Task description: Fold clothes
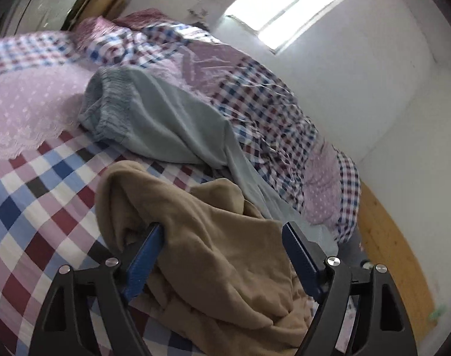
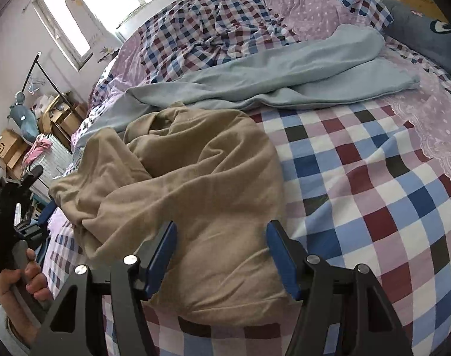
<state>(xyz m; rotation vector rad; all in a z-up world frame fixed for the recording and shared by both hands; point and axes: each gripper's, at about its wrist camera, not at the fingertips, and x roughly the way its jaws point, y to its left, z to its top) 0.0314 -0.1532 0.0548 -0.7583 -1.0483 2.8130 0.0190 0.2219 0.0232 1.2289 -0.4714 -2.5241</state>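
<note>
A cardboard box [image 2: 6,148] by the wall bears a dark mark, seemingly "SF". Nothing else here is legible.

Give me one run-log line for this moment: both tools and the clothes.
left tool: open, astride tan garment | right tool: open over tan garment | tan garment: crumpled, unfolded | grey-blue garment: spread behind on checked bedsheet

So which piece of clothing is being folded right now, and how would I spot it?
Start at the bed with the checked sheet. Two garments lie on it: a pale grey-blue garment spread further back, and a tan garment bunched near the front edge. It is the tan one, the crumpled heap between both grippers' blue fingers.
</note>
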